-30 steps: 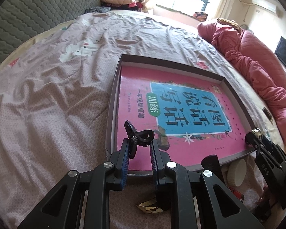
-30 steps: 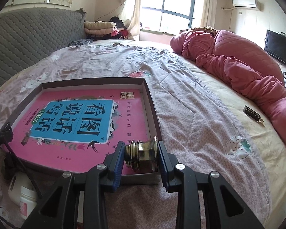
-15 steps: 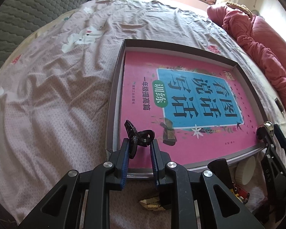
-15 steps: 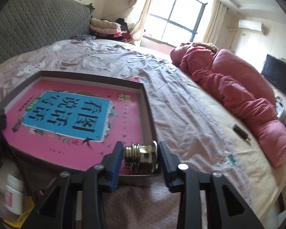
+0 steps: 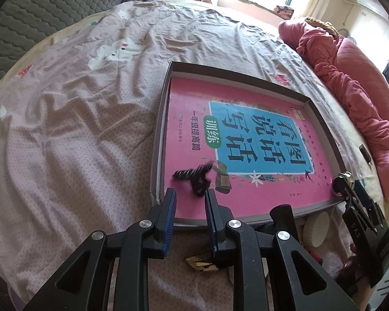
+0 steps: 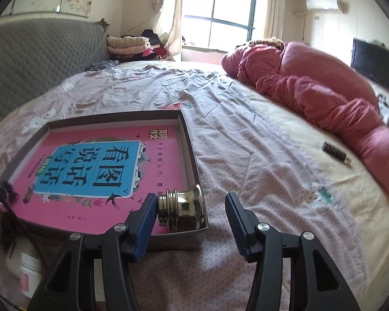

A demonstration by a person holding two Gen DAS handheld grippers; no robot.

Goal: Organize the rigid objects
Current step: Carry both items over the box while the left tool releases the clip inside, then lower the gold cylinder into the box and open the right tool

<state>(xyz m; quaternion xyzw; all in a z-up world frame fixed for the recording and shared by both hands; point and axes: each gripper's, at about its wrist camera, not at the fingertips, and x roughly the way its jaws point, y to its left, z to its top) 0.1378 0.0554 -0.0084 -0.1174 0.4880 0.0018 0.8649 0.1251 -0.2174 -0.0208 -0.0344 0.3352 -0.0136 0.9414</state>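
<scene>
The bed (image 6: 246, 155) carries a shallow box (image 5: 166, 119) just ahead of both pairs of jaws, its floor filled by a pink book (image 5: 246, 129).

The right gripper (image 6: 190, 197) reaches over the box's near corner. Its jaws have just been opening and now stand wide apart. The brass fitting (image 6: 184, 211) lies on its side between them in that corner, its long axis running from pad to pad. Its ribbed end is against one pad and the other pad is well clear.

The left gripper (image 5: 189, 193) has its jaws a narrow gap apart with nothing between them. The black clip (image 5: 194, 177) lies blurred on the book just beyond their tips, its long axis crosswise.

Both pieces look released, so I judge that backing straight out clears them.
</scene>
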